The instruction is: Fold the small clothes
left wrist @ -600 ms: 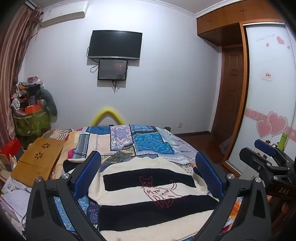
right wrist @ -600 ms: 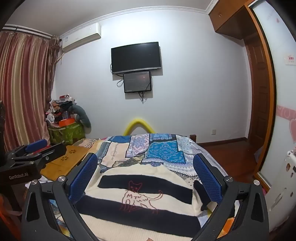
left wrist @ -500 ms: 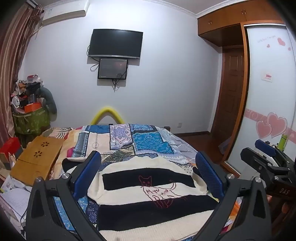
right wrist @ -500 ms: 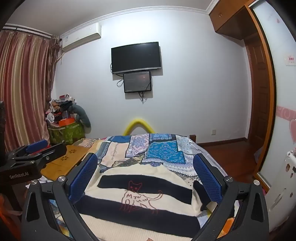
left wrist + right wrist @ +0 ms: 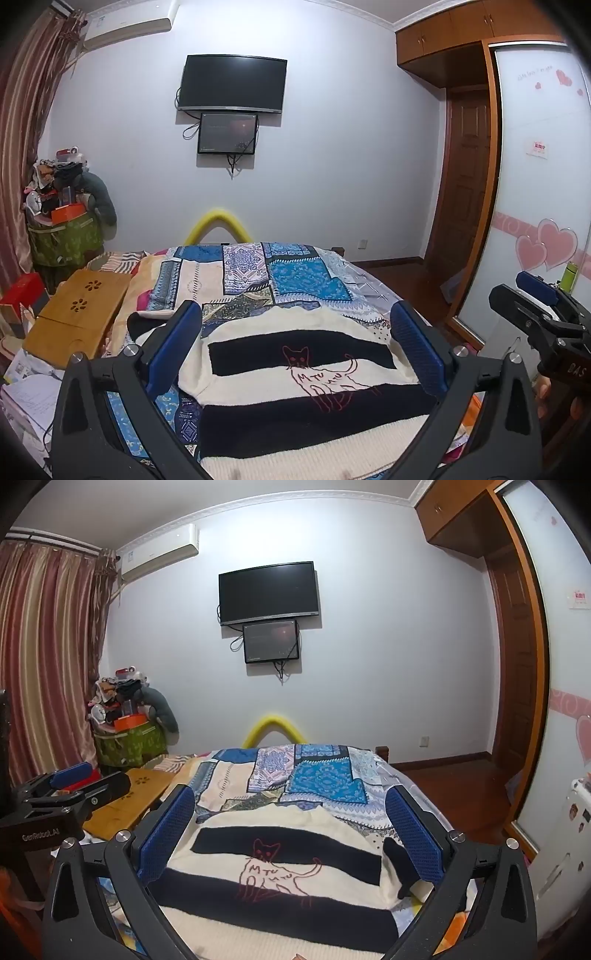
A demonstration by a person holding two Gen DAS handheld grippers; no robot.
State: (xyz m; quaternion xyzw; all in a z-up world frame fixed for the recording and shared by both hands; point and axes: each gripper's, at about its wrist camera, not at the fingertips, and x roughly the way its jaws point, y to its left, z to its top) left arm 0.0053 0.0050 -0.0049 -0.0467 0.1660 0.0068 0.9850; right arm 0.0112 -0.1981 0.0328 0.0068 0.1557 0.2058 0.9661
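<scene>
The striped sweater (image 5: 295,384) lies spread on the bed (image 5: 255,280), front up, a red-stitched cat outline at its middle. It fills the near end of the patchwork quilt, with its neck edge toward 12 o'clock in both wrist views. The left gripper (image 5: 295,347) and the right gripper (image 5: 290,830) both hover above it with jaws spread wide, holding nothing.

The main risk is a shallow pinch. The knit looks thick, soft and loosely woven, so a jaw that closes on one layer only would likely stretch the fabric and let it slip out mid-fold. A jaw that bites too deep could take the quilt too and drag it along with the fold. A dark sleeve (image 5: 399,867) lies folded at 4 o'clock in the right view, and its far end is partly hidden, so it may trail and spoil a clean edge. The quilt is thin, printed and wrinkled, and gives little grip under the wool. A wooden lap table (image 5: 77,314) sits at 9 o'clock, close enough for a swinging sleeve to catch.
</scene>
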